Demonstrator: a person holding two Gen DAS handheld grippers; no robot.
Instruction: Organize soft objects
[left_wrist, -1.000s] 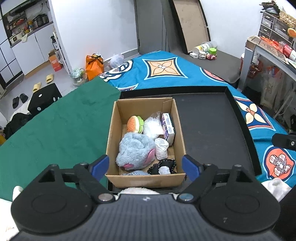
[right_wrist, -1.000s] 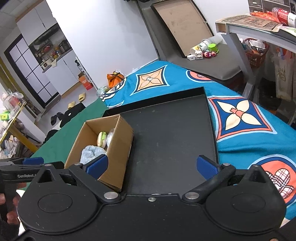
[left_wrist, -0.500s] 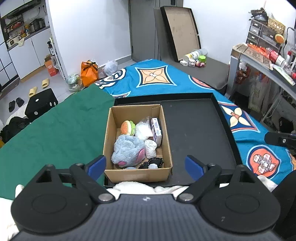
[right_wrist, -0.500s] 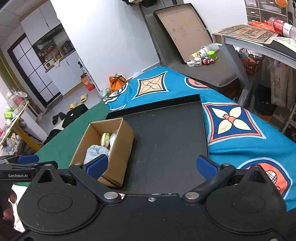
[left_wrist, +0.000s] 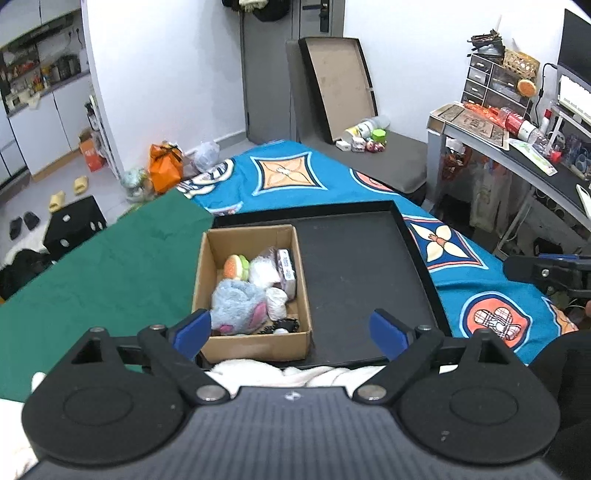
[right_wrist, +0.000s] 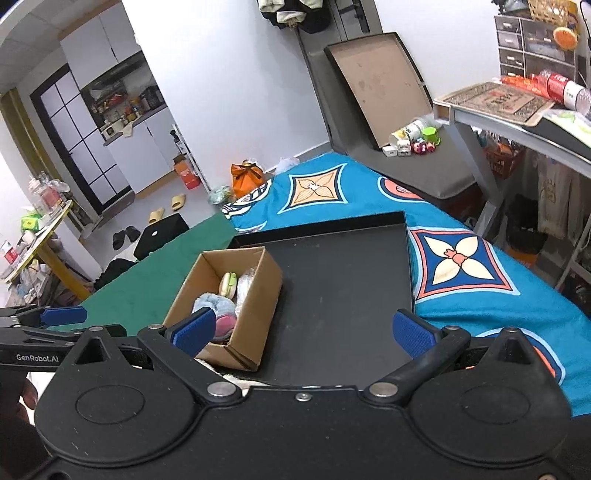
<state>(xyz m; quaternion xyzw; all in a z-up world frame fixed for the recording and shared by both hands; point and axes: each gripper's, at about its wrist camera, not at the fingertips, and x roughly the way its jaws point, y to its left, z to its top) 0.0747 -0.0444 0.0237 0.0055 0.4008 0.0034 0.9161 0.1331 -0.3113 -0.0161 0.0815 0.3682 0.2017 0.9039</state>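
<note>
Nearest the lens, the left hand-held gripper (left_wrist: 291, 330) has its blue-padded fingers spread wide with nothing between them; the right hand-held gripper (right_wrist: 304, 330) is likewise spread wide and empty. Just beyond the left gripper's body, a strip of white fleecy fabric (left_wrist: 295, 371) lies against the near rim of a shallow black tray (left_wrist: 369, 273), which rests on a bed spread half with a green cloth (left_wrist: 96, 273) and half with a blue patterned cover (left_wrist: 288, 177). An open cardboard box (left_wrist: 255, 345) stands in the left part of the tray, its near wall close to the tray's near rim. Inside, from near to far: a dark frilly item (left_wrist: 282, 325), too small to identify; a grey-blue plush toy with pink ear (left_wrist: 238, 304) beside a small white bundle (left_wrist: 277, 301); then a burger-shaped soft toy (left_wrist: 236, 266), a white bagged item (left_wrist: 263, 271) and a small packet (left_wrist: 286, 271) against the right wall. The right part of the tray is bare. Farther off, a large empty tray lid (left_wrist: 338, 83) leans against the wall, and an orange bag (left_wrist: 165, 168) sits on the floor.
</note>
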